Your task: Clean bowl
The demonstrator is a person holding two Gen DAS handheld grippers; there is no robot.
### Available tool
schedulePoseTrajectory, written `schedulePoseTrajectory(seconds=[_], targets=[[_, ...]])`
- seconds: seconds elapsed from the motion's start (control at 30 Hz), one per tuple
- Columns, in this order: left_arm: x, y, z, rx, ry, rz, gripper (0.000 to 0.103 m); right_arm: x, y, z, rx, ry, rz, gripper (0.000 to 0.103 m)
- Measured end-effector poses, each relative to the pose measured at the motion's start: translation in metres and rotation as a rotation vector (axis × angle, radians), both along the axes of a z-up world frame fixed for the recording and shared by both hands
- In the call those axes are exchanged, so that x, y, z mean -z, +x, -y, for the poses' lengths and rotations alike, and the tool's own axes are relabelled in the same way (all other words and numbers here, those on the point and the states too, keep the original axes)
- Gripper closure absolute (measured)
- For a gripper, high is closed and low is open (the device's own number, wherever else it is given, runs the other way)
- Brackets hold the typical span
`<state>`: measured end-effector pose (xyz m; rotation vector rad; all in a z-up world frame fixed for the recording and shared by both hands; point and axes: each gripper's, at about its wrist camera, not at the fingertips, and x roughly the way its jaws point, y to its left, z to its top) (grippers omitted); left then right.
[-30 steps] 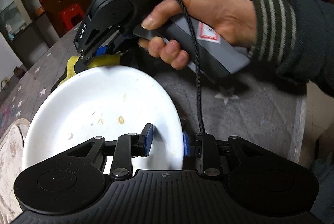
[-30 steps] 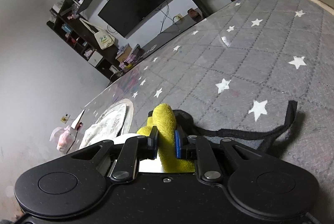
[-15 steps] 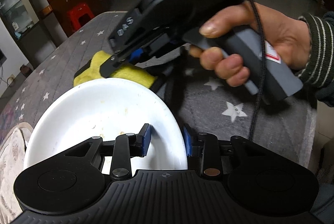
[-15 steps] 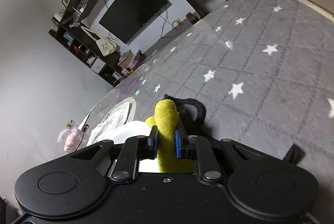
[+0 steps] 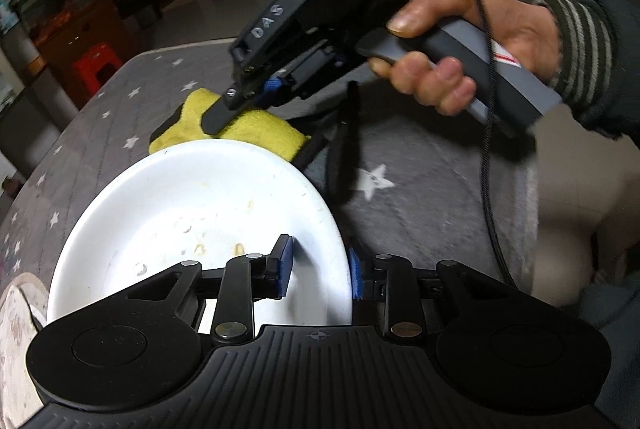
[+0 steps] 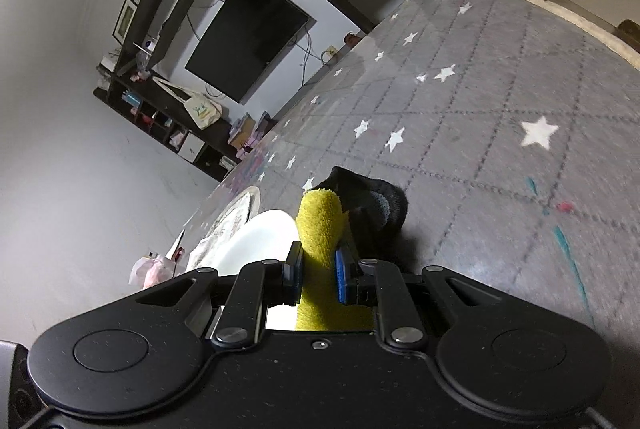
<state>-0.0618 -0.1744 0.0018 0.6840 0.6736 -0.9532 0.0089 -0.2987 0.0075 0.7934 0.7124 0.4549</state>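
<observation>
A white bowl [image 5: 200, 205] with a few food smears inside sits on the grey star-patterned table. My left gripper [image 5: 318, 263] is shut on the bowl's near right rim, one pad inside and one outside. My right gripper [image 6: 318, 271] is shut on a yellow cloth with a black backing [image 6: 320, 221]. In the left wrist view that yellow cloth [image 5: 256, 129] hangs just beyond the bowl's far rim, under the right gripper [image 5: 240, 101], which a hand [image 5: 460, 45] in a striped sleeve holds. The bowl's edge [image 6: 256, 237] shows left of the cloth in the right wrist view.
A round patterned mat [image 5: 16, 313] lies left of the bowl. The grey table [image 6: 500, 149] stretches away to a far edge. A red stool [image 5: 96, 63] and dark shelves stand beyond it. A small pink bag [image 6: 150, 269] lies near the mat.
The right gripper with the yellow cloth has lifted and swung over the bowl's far rim. The bowl has stayed in my left gripper's hold.
</observation>
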Motion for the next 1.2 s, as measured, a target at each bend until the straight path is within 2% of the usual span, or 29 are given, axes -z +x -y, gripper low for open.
schedulePoseTrajectory(seconds=[0.37,1.2], targets=[[0.003,-0.004,-0.008,0.052,0.006,-0.004,0.073,-0.007,0.038,-0.019,-0.069,-0.062,-0.011,0.086],[0.006,-0.004,-0.013,0.118,-0.007,-0.032,0.066,-0.039,0.103,-0.105,-0.335,-0.305,-0.007,0.085]])
